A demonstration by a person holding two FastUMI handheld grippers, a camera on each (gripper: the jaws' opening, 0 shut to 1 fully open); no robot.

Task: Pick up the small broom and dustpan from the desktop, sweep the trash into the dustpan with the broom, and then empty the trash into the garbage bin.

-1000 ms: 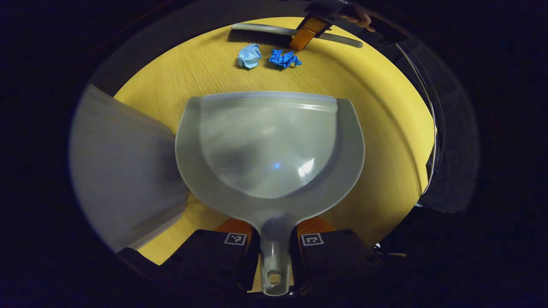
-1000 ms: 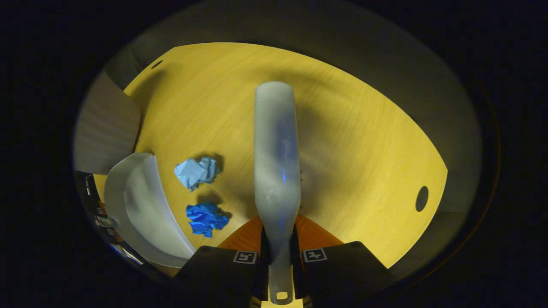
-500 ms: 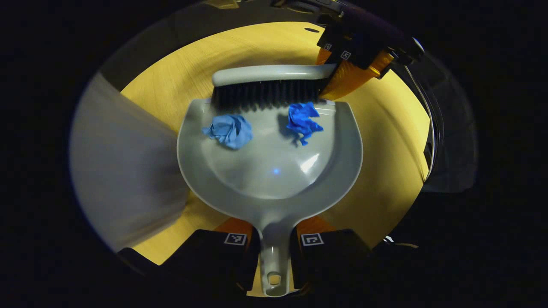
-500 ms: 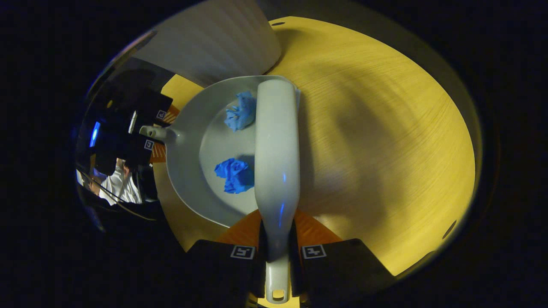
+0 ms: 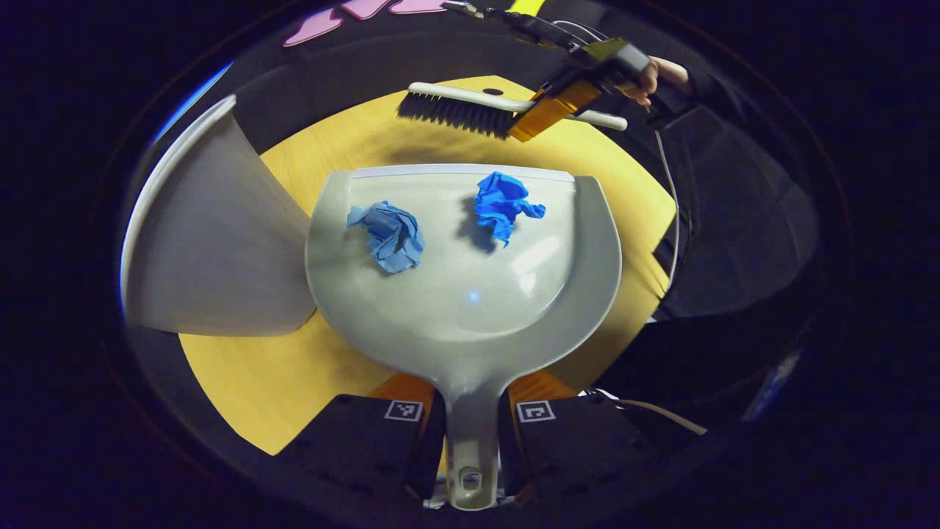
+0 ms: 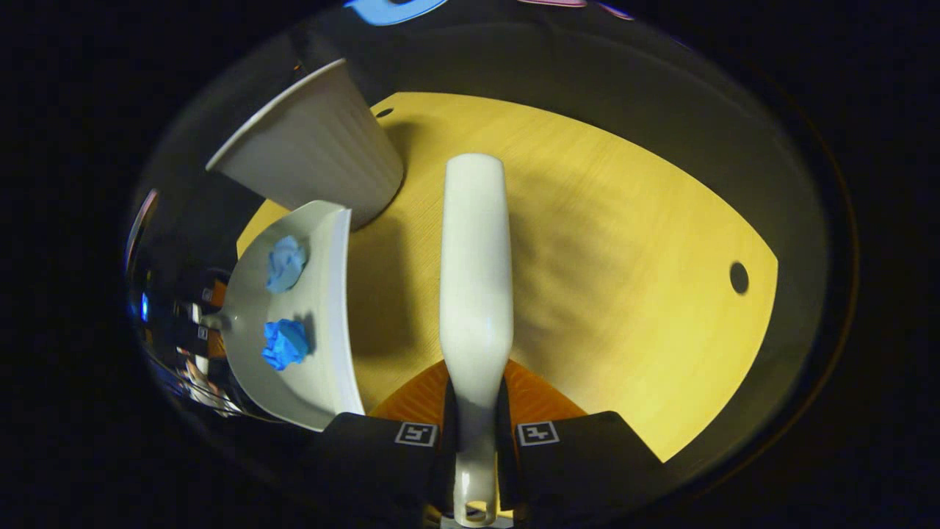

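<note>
Two crumpled wads lie inside the dustpan (image 5: 463,294): a pale blue wad (image 5: 388,235) ahead and left of the left gripper's (image 5: 470,426) fingers, and a deep blue wad (image 5: 503,206) ahead and slightly right, near the pan's front lip. Left gripper: both fingers closed tight on the dustpan handle, which runs back between them; the pan spreads straight ahead.

Garbage bin (image 5: 213,242), white: ahead-left of these fingers, its wall just beside the pan's left edge; contact cannot be judged. Yellow desktop (image 5: 250,375) shows under and around the pan.

Beyond the pan's front lip, well apart from it, the small broom (image 5: 470,110) hangs bristles down, clamped in the right gripper (image 5: 558,110), with a hand (image 5: 650,73) behind it.

Right gripper view: fingers of the right gripper (image 6: 476,441) pressed on the broom handle, the broom back (image 6: 476,272) running straight ahead between them. Dustpan (image 6: 316,330) sits to the left of these fingers with both wads (image 6: 283,344) in it; the bin (image 6: 316,147) stands ahead-left, beyond the pan. Between broom and pan, a bare strip of desktop (image 6: 624,294) in shadow. A dark hole (image 6: 739,278) in the desktop lies far right of the fingers.
</note>
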